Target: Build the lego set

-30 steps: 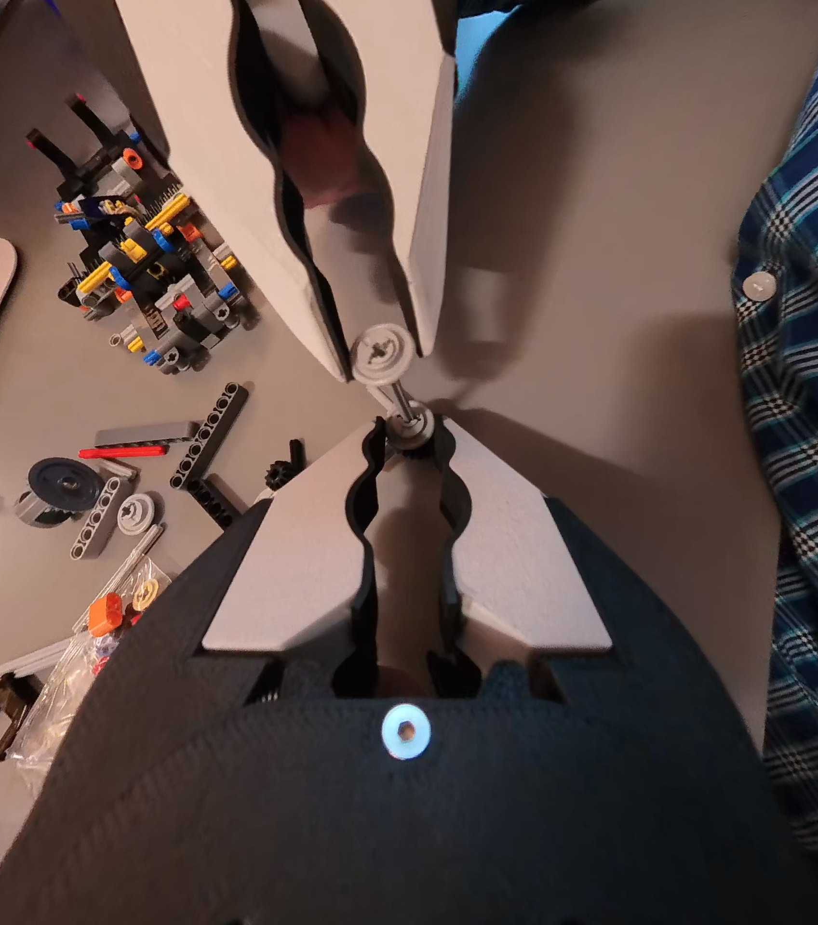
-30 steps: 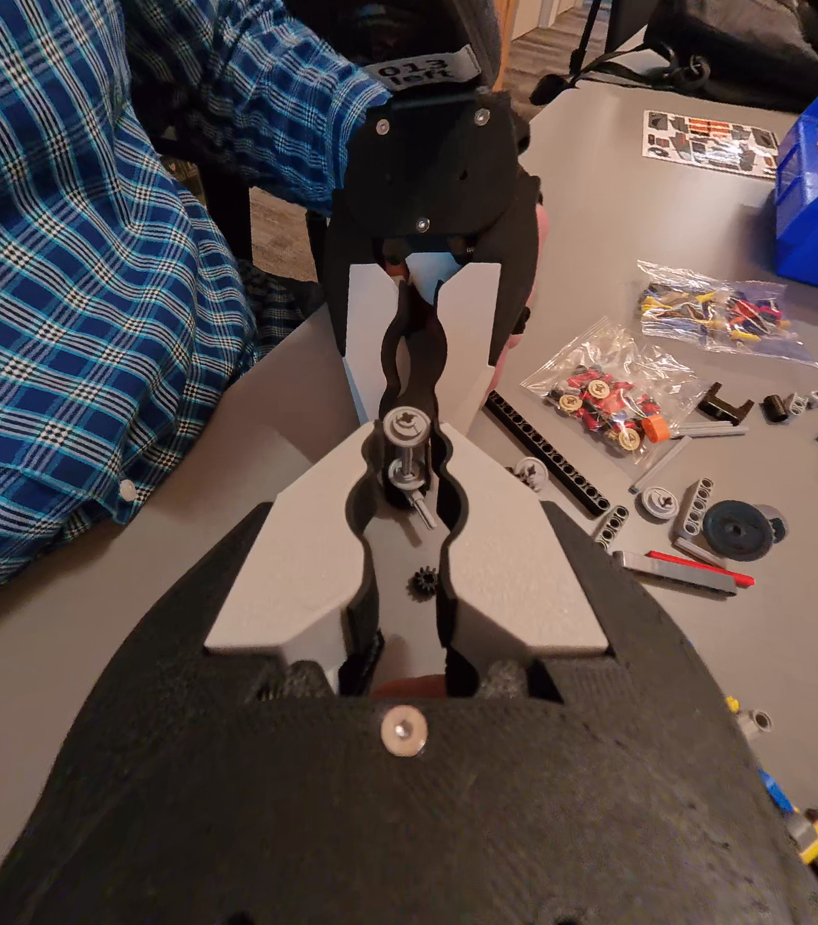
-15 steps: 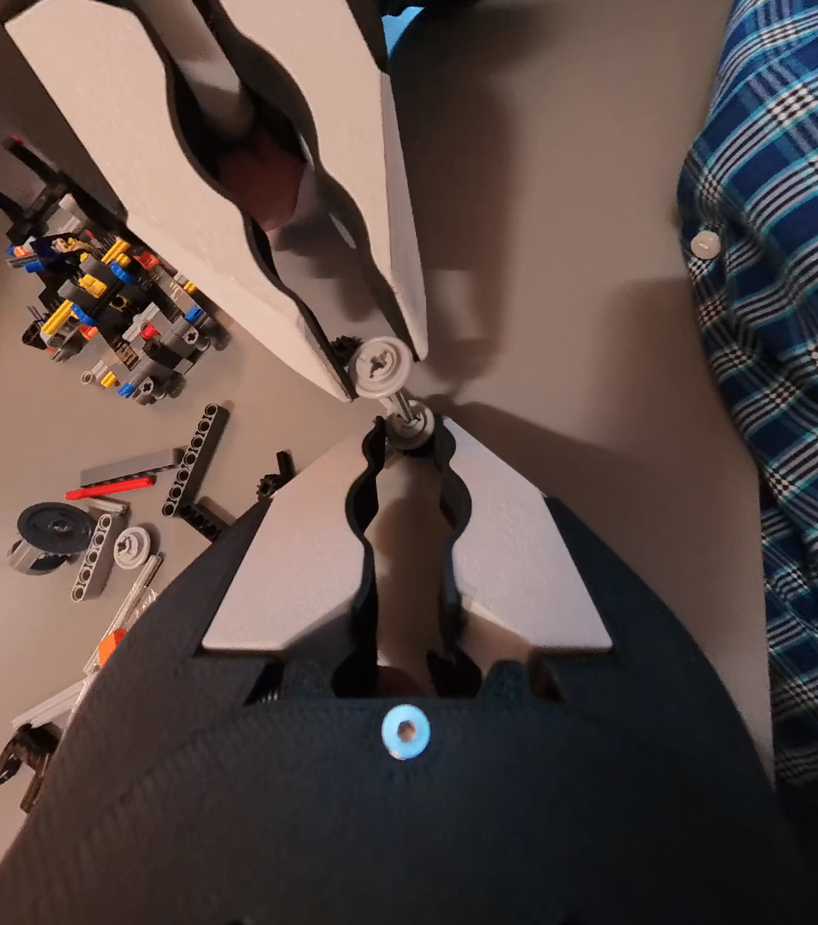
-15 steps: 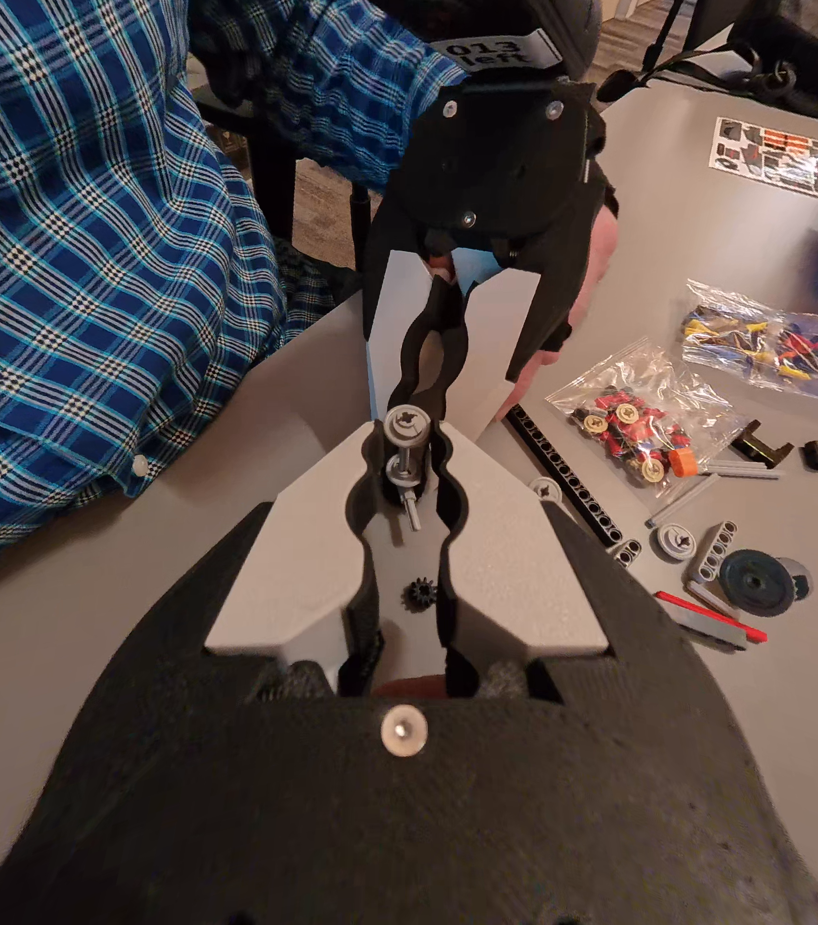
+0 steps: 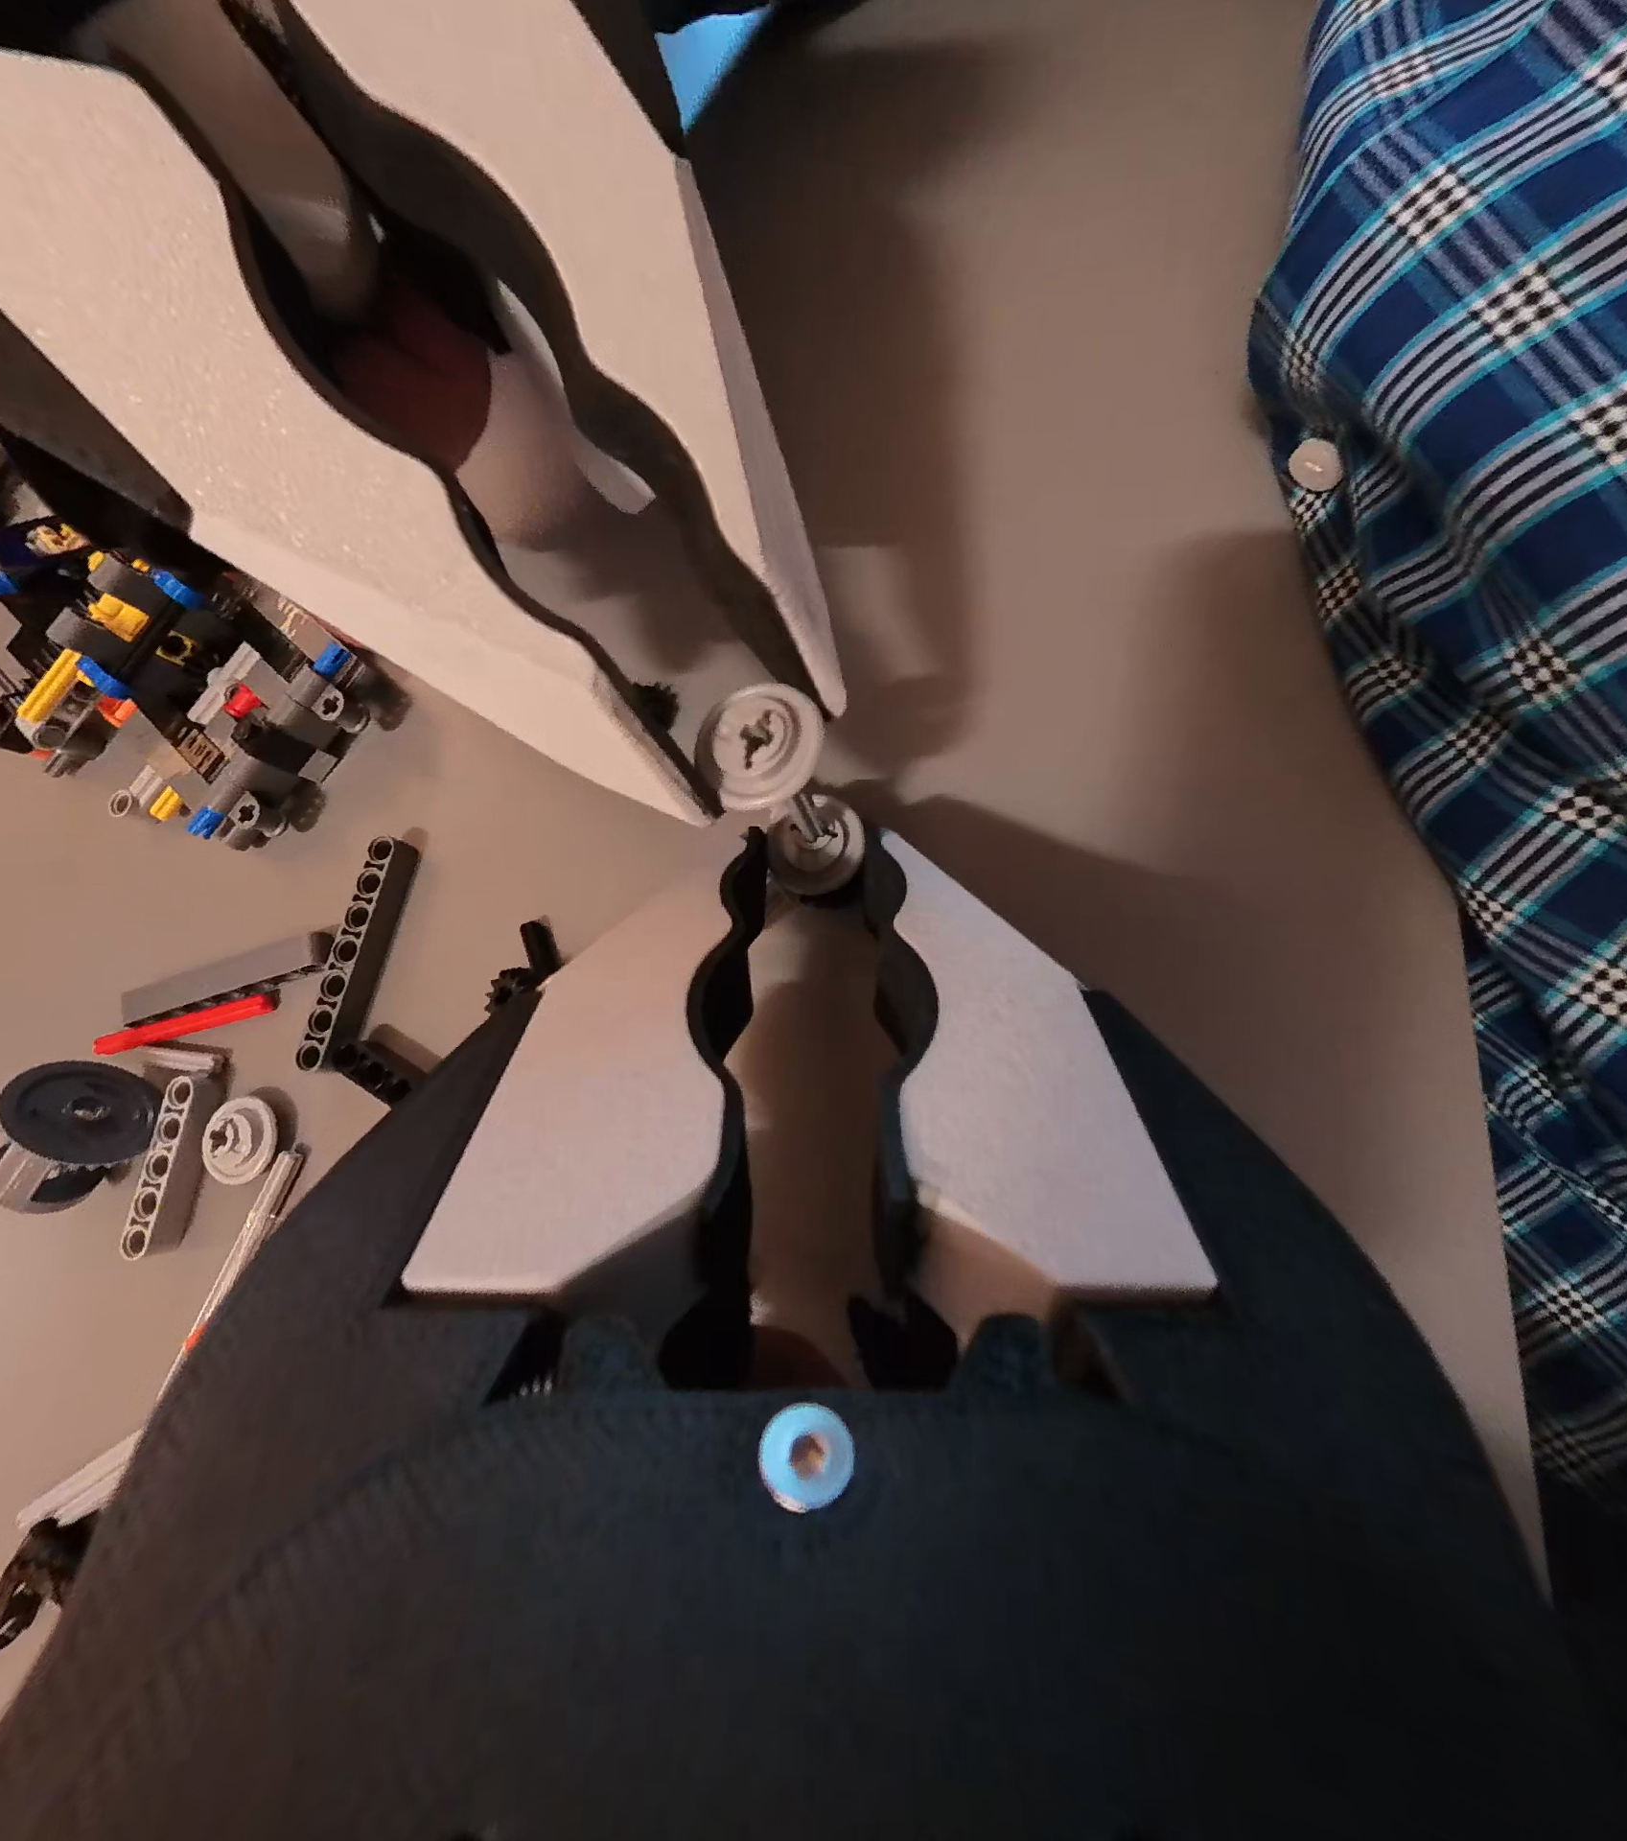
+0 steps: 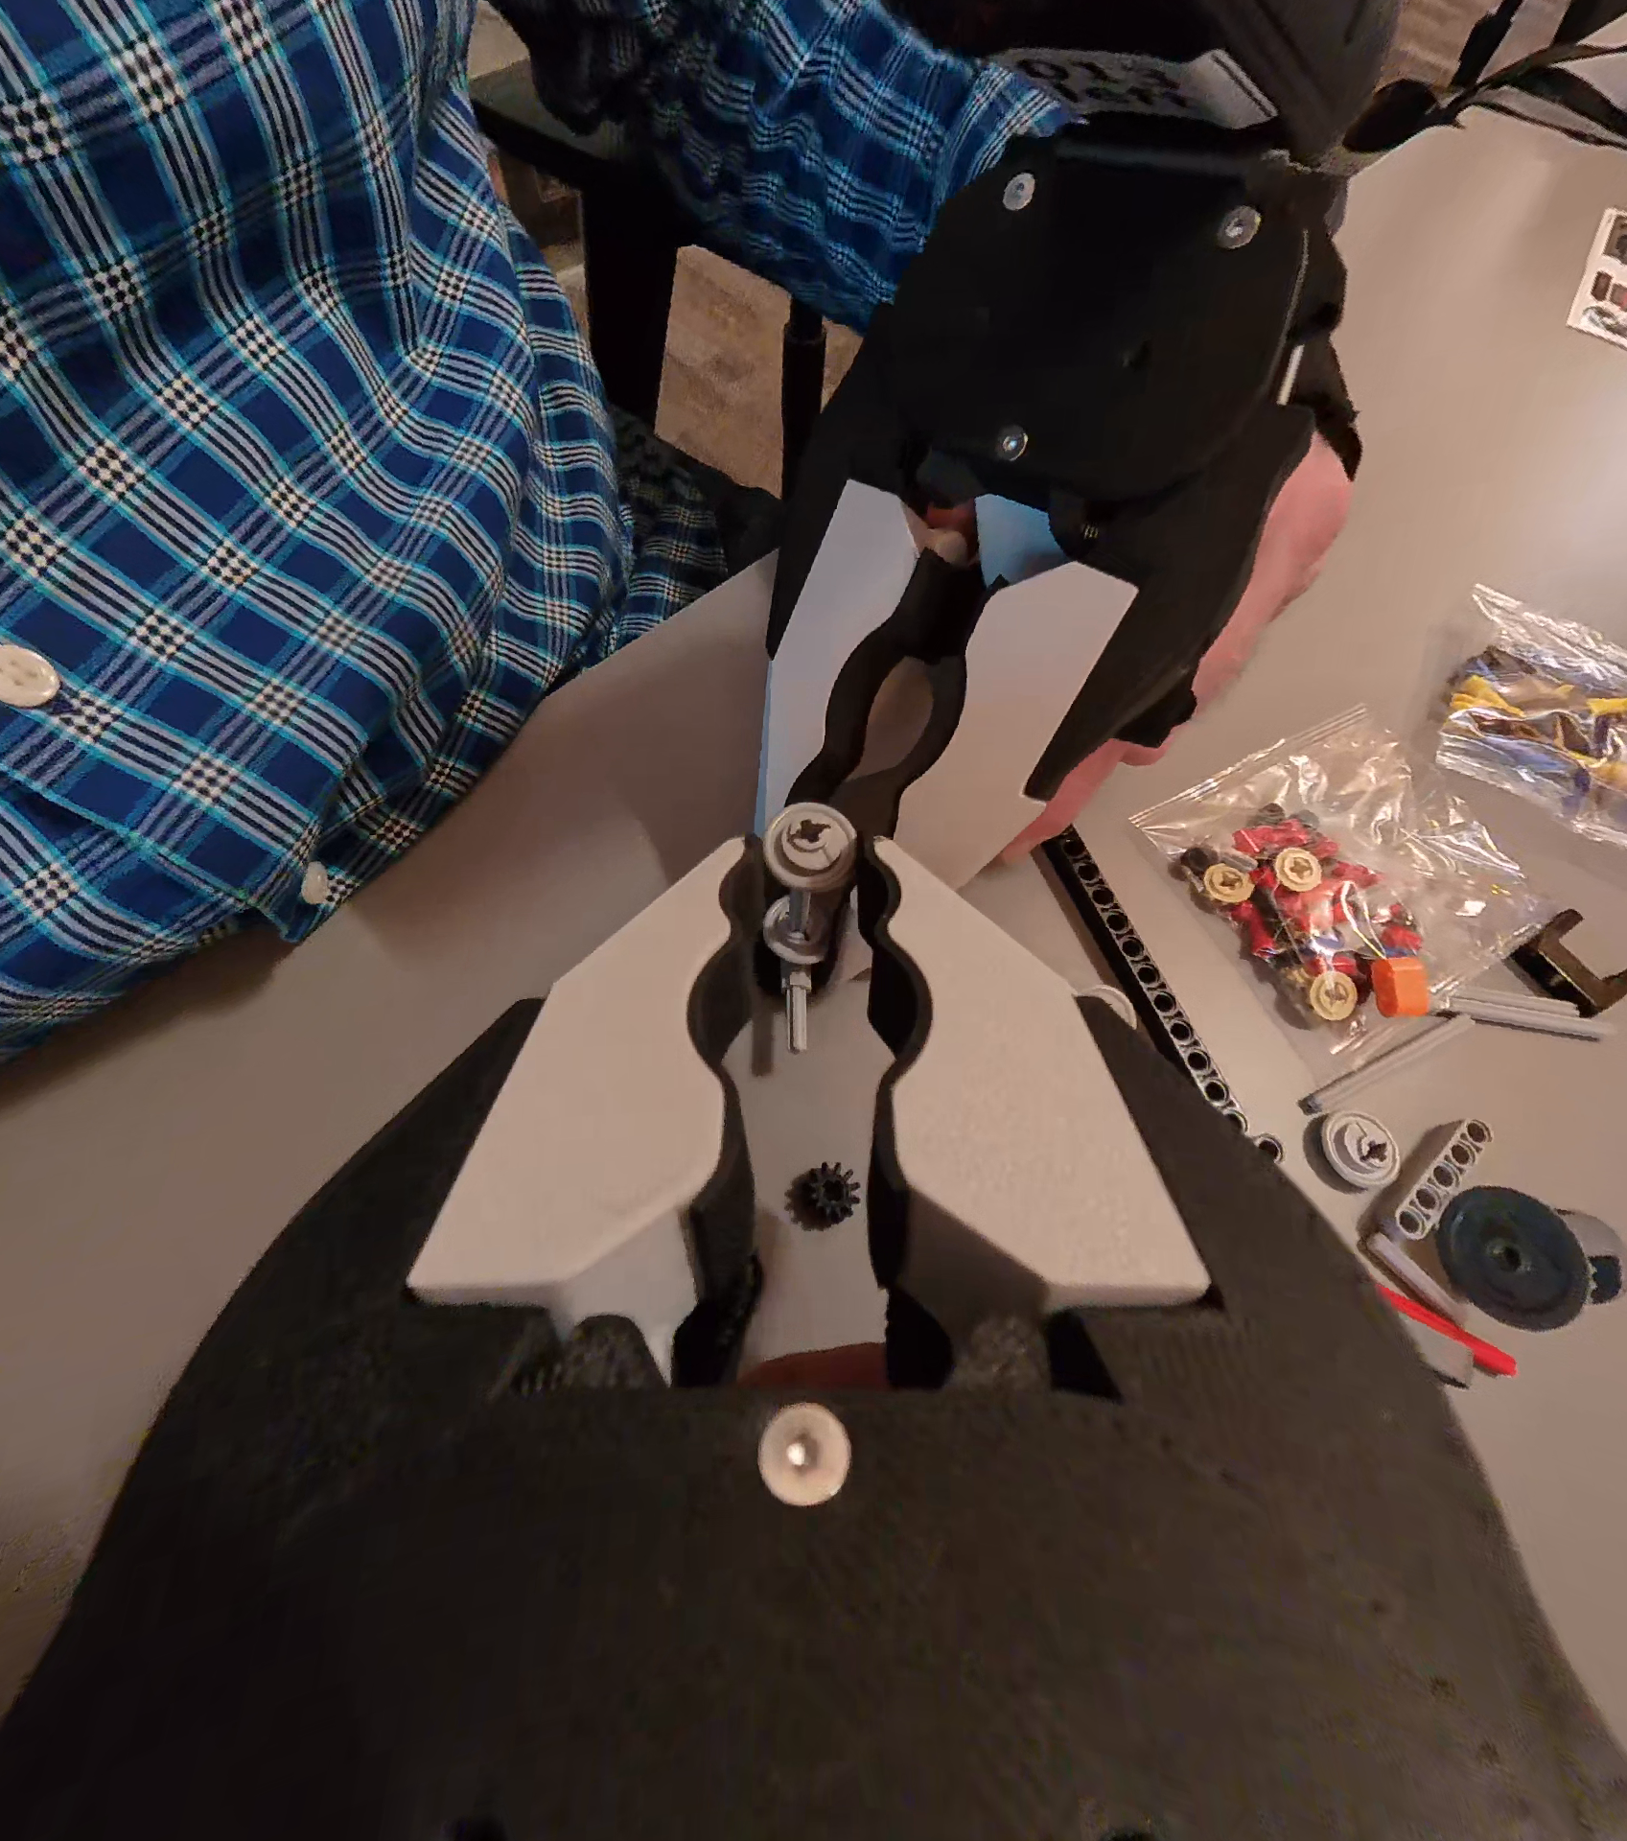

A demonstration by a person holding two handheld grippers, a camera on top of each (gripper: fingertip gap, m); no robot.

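I hold a gripper in each hand above a grey table (image 6: pixel 142 1295), their tips meeting over a small grey axle assembly. My left gripper (image 5: pixel 814 862) is clamped on one grey pulley wheel (image 5: pixel 816 847) at its fingertips; my right gripper (image 6: pixel 804 847) is clamped on the other grey pulley wheel (image 6: pixel 807 845), which also shows in the left wrist view (image 5: pixel 761 749). A thin grey axle (image 6: pixel 797 981) runs through both wheels, its free end poking back between my right fingers. In the right wrist view a small black gear (image 6: pixel 821 1192) lies on the table below the gap between those fingers. Compared with a second ago the two wheels sit closer together on the axle, and the right gripper fills far more of the left wrist view, tilted further over; whether the wheels now touch I cannot tell, since the tips hide the join. Off to one side lie the partly built model (image 5: pixel 162 667), a long black beam (image 5: pixel 359 951), a red axle (image 5: pixel 186 1026), a dark blue wheel hub (image 5: pixel 77 1111) and a loose grey pulley wheel (image 5: pixel 239 1141). Two clear bags of parts (image 6: pixel 1307 897) rest farther along the table. My blue plaid shirt (image 6: pixel 191 448) fills the near edge.
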